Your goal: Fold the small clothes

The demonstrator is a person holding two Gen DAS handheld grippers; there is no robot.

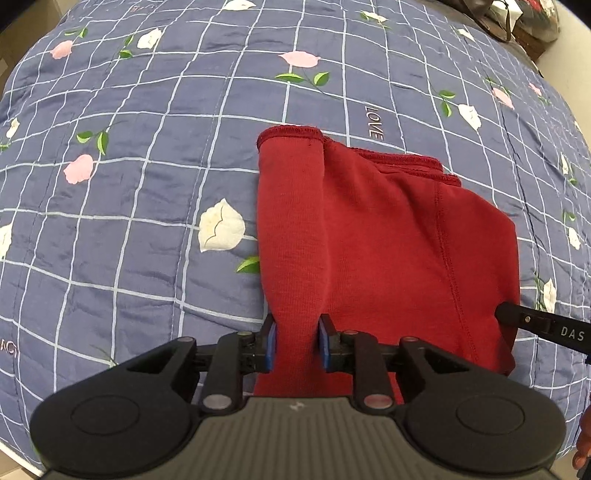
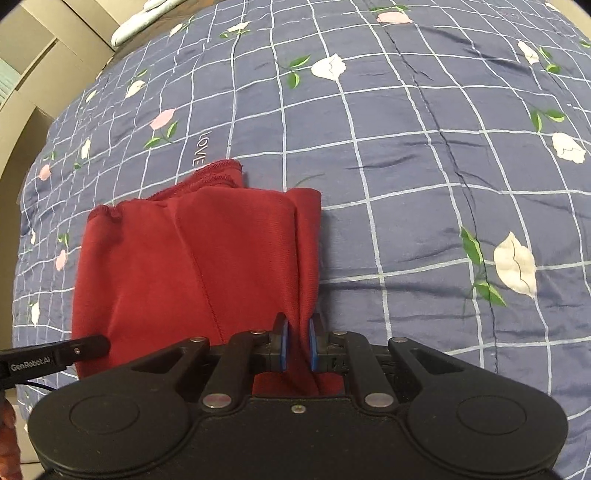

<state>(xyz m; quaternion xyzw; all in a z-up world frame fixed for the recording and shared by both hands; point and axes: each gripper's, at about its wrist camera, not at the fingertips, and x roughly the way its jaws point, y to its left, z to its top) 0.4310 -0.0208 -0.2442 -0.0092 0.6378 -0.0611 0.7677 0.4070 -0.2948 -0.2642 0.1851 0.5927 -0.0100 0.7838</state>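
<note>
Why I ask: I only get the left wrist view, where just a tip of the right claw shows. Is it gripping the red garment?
Observer: Yes, the right claw is closed on a bunched fold at the near right corner of the red garment.
Operator: Anything else on the bed that I can't see?
Observer: A pale cloth lies at the far left edge of the bedspread.
</note>
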